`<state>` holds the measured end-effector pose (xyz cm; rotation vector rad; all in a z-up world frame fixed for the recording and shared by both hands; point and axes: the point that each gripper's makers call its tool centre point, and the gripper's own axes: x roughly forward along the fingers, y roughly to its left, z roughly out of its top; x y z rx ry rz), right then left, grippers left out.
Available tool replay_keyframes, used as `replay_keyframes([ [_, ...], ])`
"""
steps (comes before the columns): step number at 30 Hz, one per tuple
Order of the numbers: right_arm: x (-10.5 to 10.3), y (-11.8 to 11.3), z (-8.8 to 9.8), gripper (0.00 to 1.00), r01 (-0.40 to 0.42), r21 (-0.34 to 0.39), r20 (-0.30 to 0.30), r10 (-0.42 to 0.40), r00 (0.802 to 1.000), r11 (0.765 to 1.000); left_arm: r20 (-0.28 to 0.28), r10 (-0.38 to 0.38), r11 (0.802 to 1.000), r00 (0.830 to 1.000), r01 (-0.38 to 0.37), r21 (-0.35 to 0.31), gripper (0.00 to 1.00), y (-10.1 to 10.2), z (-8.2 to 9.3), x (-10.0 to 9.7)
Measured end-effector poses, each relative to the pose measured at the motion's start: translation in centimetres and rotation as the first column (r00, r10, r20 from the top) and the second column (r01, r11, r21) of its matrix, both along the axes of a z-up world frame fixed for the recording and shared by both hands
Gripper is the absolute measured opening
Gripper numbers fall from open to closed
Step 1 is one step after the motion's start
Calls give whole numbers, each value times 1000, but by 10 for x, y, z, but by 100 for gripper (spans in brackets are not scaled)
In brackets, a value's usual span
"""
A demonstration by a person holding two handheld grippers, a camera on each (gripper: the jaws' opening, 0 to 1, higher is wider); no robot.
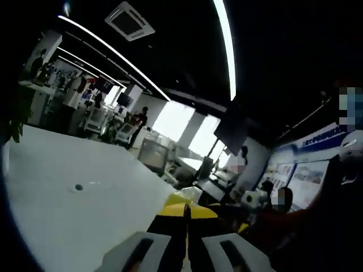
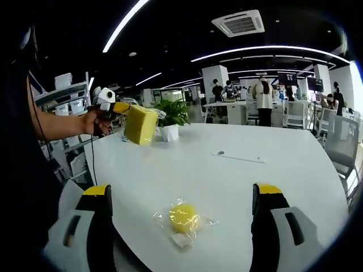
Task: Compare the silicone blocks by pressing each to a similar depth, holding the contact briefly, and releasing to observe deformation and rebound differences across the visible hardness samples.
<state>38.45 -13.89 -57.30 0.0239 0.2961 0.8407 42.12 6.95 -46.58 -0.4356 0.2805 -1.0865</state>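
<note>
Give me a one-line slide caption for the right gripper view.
Open right gripper over a wrapped yellow block on the white table, while the left gripper holds a yellow sponge block aloft.

The desk (image 2: 272, 175) is white with a smooth, faintly glossy top that takes a soft sheen from the ceiling strips. On it lies a small yellow block (image 2: 183, 217), matt and spongy-looking, in a clear, crinkled plastic wrap (image 2: 182, 232) that glints at its folds. Beyond that block, near the desk's far edge, the left tool (image 2: 135, 120) is closed on a bigger yellow block (image 2: 140, 125) with a dull, slightly grainy face. The right tool (image 2: 181, 226) has hard plastic jaws, grey and matt with yellow tips and black inner faces. The left tool's (image 1: 186, 241) jaws look the same.
</note>
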Motion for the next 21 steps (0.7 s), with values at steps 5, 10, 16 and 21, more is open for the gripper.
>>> replay_keyframes([
  [5, 5, 11, 22, 96, -40, 14, 34, 40, 999, 999, 35, -30, 999, 999, 30, -16, 0, -4, 21, -10],
  [10, 9, 18, 42, 96, -64, 46, 65, 61, 996, 997, 57, -49, 998, 997, 51, -31, 0, -7, 35, -17],
  [16, 8, 35, 57, 96, -146, 63, 75, 141, 987, 987, 77, -77, 996, 994, 80, -31, 0, -10, 44, -22],
  [21, 9, 47, 66, 96, -193, 70, 96, 186, 978, 979, 92, -99, 994, 991, 103, -38, 0, -12, 52, -27],
])
